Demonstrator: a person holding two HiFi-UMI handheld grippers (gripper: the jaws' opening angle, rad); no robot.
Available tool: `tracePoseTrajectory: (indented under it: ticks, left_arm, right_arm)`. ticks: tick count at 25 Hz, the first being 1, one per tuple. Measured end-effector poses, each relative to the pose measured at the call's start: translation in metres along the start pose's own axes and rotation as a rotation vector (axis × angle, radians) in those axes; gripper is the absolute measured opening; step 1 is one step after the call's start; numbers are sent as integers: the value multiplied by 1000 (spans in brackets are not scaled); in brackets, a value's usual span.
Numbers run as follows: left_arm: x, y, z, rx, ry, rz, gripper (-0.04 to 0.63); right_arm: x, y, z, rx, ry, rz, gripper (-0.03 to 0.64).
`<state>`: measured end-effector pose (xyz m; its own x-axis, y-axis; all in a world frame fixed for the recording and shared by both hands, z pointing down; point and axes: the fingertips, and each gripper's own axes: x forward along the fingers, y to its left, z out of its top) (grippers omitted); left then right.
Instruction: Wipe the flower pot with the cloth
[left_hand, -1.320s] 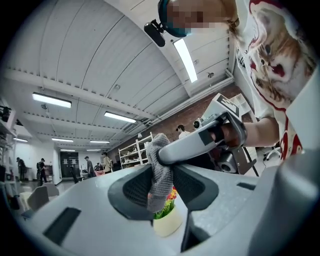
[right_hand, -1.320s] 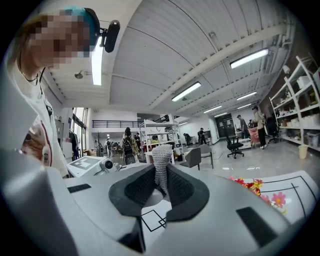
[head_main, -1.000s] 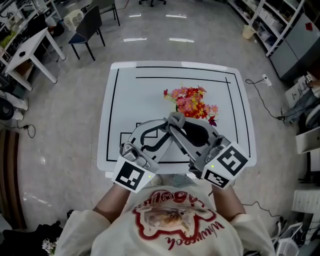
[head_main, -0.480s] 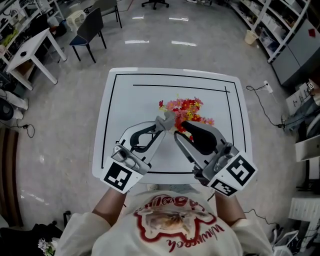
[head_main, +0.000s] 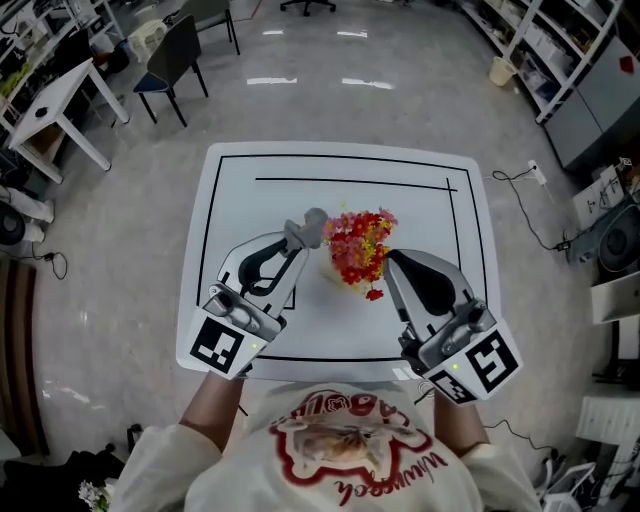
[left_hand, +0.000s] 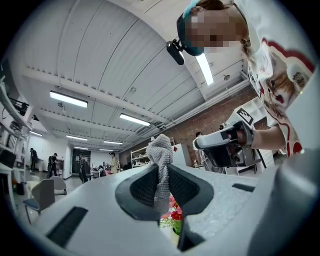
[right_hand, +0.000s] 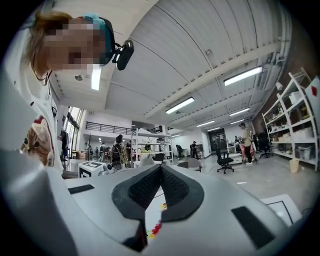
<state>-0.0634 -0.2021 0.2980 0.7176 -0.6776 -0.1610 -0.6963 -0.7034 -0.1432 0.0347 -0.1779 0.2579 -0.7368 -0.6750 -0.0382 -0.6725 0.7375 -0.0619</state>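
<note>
Left tongs (head_main: 297, 236) tight on cloth (head_main: 313, 221), right tongs (head_main: 389, 259) closed, both level beside flowers (head_main: 355, 248).

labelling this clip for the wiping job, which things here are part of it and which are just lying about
In the job:
- flower pot
- cloth, pinched in the left gripper
- right gripper, shut, empty

Lying about:
- dark chair
- white side desk
- shelving
- bin
</note>
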Motion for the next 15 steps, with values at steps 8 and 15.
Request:
tracePoseTrajectory:
  ticks: [8,15]
  left_arm:
    - [26,32,-10,15,0,-51,54]
    - [59,47,-35,22,15,-152,54]
  right_arm:
    - [-6,-29,-7,24,-2,-55,-2]
    - [-11,-55,-18,38,20,-108,-2]
